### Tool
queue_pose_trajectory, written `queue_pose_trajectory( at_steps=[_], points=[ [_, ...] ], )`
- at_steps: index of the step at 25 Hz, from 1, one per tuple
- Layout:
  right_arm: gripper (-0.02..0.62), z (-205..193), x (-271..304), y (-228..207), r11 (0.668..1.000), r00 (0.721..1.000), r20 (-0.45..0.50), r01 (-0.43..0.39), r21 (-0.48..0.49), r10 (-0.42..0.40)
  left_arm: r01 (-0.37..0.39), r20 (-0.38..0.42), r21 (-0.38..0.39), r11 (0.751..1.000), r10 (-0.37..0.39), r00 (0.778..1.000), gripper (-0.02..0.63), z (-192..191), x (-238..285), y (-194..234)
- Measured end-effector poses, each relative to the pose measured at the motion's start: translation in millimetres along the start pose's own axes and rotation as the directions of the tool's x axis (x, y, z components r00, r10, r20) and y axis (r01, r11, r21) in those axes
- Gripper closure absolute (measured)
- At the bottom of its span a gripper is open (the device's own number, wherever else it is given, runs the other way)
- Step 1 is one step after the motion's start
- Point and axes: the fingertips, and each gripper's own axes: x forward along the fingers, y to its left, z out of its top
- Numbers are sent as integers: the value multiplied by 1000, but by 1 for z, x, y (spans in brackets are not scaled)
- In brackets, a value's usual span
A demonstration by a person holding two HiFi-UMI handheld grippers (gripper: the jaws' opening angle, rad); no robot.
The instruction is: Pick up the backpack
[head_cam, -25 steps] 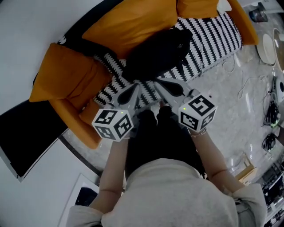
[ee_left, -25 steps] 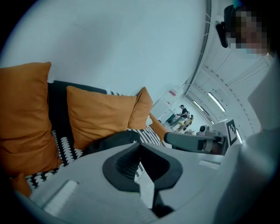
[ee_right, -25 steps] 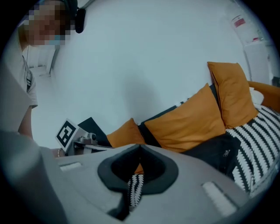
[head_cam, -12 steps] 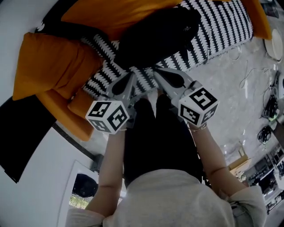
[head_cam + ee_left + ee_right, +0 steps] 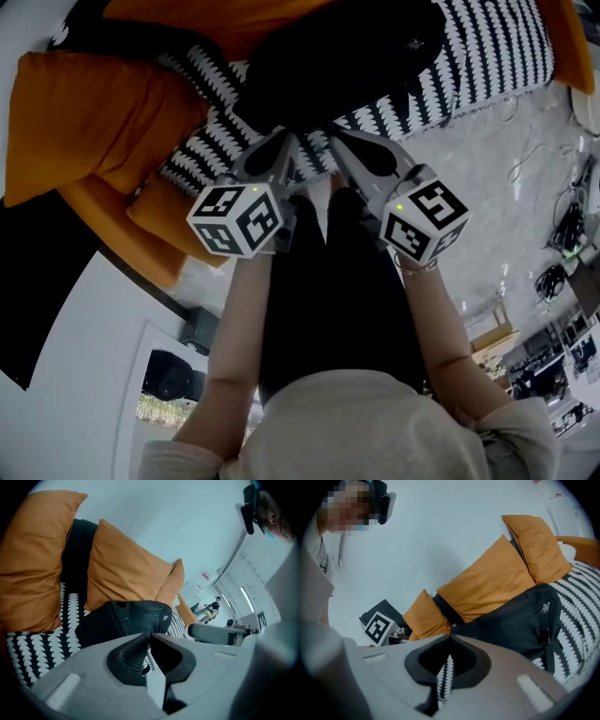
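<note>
Though left gripper (image 5: 150, 633) and right gripper (image 5: 450, 635) jaws are closed, empty, only head view shows both cubes (image 5: 236, 218).

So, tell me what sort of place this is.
Probably a lounge corner set up inside a lab or office: an orange sofa with cushions and a black-and-white throw holding the black backpack, while cables and equipment litter the pale floor beside it.
</note>
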Motion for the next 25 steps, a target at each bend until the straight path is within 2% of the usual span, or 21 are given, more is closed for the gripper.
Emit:
queue_pose_trajectory(
  at_steps=[3, 5, 8, 10, 12, 15, 20, 25],
  points=[
    [592, -8, 4, -2, 1000, 1000, -25, -5, 20, 5, -28, -17, -59, 998, 27, 999, 557, -12, 8, 8],
    [592, -17, 7, -9, 1000, 999, -49, 1, 28, 0, -57, -37, -98, 994, 54, 998, 480, -22, 15, 14],
    [592, -27, 6, -18, 1000, 998, -62, 13, 28, -12, -126, -56, -85, 988, 122, 991, 376, -34, 23, 22],
    [592, -34, 3, -20, 999, 998, -59, 13, 33, -11, -169, -54, -71, 983, 165, 985, 330, -41, 26, 25],
    [592, -41, 4, -20, 999, 999, -53, 9, 45, -7, -201, -51, -89, 976, 197, 979, 290, -48, 29, 31],
    [592, -50, 10, -29, 999, 998, -59, 21, 50, -18, -257, -34, -111, 960, 255, 966, 268, -54, 37, 49],
    [592, -42, 14, -50, 997, 998, -58, 43, 64, -39, -262, 38, -197, 945, 275, 961, 268, -31, 56, 59],
    [592, -34, 1, -53, 996, 997, -43, 65, 68, -62, -315, 127, -222, 923, 347, 929, 268, -24, 54, 63]
  ],
)
